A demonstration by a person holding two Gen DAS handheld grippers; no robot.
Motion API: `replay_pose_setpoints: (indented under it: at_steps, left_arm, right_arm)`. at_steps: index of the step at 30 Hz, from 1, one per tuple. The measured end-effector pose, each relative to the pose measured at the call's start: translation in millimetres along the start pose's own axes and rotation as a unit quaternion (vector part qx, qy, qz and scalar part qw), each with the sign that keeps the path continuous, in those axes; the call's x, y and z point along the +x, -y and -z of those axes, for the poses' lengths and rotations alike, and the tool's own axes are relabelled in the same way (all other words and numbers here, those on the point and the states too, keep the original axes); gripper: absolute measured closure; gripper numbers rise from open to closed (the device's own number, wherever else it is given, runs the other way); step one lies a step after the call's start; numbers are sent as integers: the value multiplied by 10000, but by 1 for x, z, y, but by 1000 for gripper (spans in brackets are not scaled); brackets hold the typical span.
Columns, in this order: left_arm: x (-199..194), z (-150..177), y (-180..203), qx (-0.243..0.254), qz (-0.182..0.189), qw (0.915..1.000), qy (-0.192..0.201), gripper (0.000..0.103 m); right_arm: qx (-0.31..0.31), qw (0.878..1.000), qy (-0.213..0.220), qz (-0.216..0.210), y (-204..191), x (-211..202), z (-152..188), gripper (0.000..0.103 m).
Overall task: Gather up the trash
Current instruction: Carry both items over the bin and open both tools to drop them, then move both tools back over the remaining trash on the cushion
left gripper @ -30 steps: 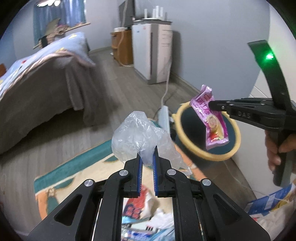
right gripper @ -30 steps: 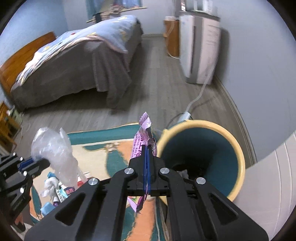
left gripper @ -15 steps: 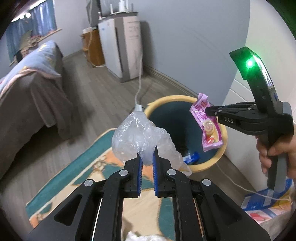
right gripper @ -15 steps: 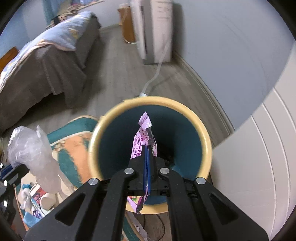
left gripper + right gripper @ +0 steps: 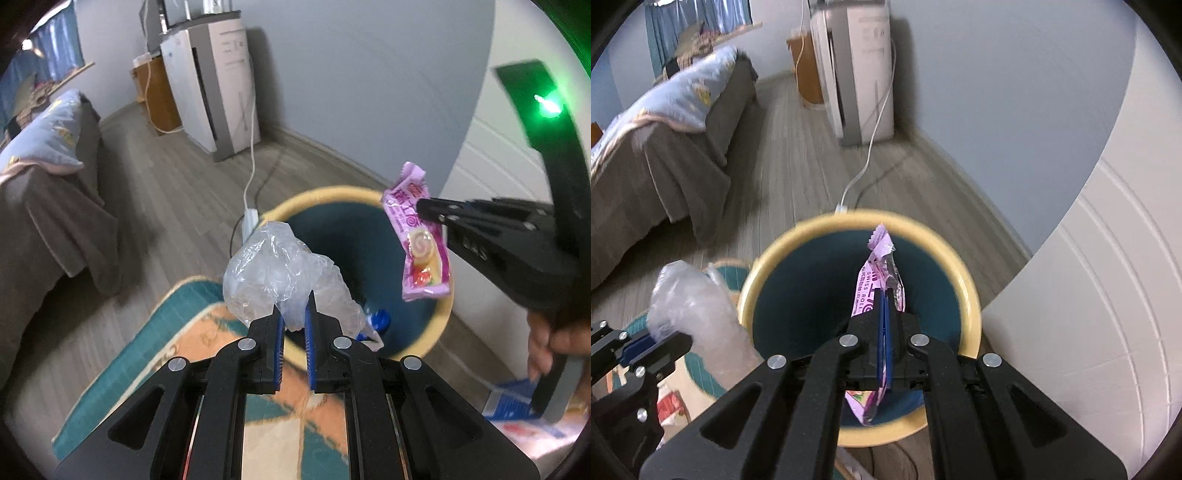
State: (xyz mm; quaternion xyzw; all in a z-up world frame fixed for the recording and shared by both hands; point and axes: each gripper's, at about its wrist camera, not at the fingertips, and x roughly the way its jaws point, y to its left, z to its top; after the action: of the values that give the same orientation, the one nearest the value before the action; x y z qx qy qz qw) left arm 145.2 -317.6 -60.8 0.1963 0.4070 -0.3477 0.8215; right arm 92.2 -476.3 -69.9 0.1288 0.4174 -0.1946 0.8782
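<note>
I had the left gripper (image 5: pixel 294 314) pinched narrow on a crumpled clear plastic bag (image 5: pixel 282 275), the blue pads closed on its lower folds while the bulk of it puffed up ahead of the fingertips. Just beyond and to the right of that bag sat the trash bin (image 5: pixel 325 195), its yellow rim and dark teal inside open toward me; a blue item (image 5: pixel 377 320) lay in the bin's bottom, too hidden behind the bag for me to name.

My right gripper (image 5: pixel 885 325) was clamped flat on a pink snack wrapper (image 5: pixel 877 275), fingers pressed together with only the thin foil between them. The wrapper stood up ahead of the tips and also hung down below them, and the bin (image 5: pixel 775 258) lay directly beneath and in front, so the wrapper was over the opening. From the left camera the same wrapper (image 5: pixel 421 240) showed off to my right, held above the bin's far rim by the other tool, with the hand (image 5: pixel 546 345) on its handle.

The clear bag (image 5: pixel 698 314) appeared low to the left of the right tool, beside the bin's rim. Under my left tool lay a teal and orange rug (image 5: pixel 155 350). Ahead, past the bin, a white cable (image 5: pixel 871 147) ran across the wood floor to a white appliance (image 5: pixel 849 55), and a bed (image 5: pixel 665 122) stood far to the left.
</note>
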Motion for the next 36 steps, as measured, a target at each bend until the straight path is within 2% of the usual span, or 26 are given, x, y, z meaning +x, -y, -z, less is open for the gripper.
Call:
replay_pose_setpoints:
  at_steps: [4,7,8,9,10,11,14,17,20,26,30,32,34,36]
  left_arm:
    - [-6,-10,2,-54,-43,9996,266,88]
    - [-10,-11,3,-84,20,9993,356,82]
    - [-11,-9,3,-63,-3,9993,371,74]
    - [-11,-8,2,-51,-22,9993,381,61]
    - [-12,-7,2,-41,-48,9992,397,52]
    - [-14,-5,2,-24,-127,9989,445,39]
    - [-18,2,-3,-135,-203,9987,457,33]
    - [-29,8,-12,-367,-252,9977,516,17]
    - [-45,19,-24,-654,-371,9952,625,10]
    - [-84,42,-53,-1143,-654,9892,646,8]
    - [-121,60,-73,-1335,-962,9840,679,6]
    - [-144,74,-85,-1496,-1144,9794,730,5]
    - [-158,85,-92,-1604,-1274,9759,749,5]
    - [-174,101,-103,-1759,-1454,9709,727,5]
  right_arm:
    - [150,9985,515,-66,2,-14,-6,102]
    - [247,9982,542,-65,4,-13,-8,101]
    - [258,9982,529,-71,5,-13,-6,98]
    - [263,9984,499,-77,5,-13,-6,88]
    - [267,9984,483,-88,4,-12,-5,81]
    - [265,9984,495,-111,2,-11,-6,67]
    - [187,9982,555,-161,-2,-13,-8,52]
    - [211,9974,638,-244,-4,-17,-9,20]
    - [231,9970,674,-311,-7,-22,-10,5]
    - [-9,9972,713,-240,-20,-37,-10,6]
    - [-45,9985,436,-336,-36,-45,-4,6]
    - [-270,9983,431,-292,-55,-54,-1,6]
    - [-515,9968,450,-402,-76,-66,3,6]
    - [-538,9952,390,-714,-97,-80,9,6]
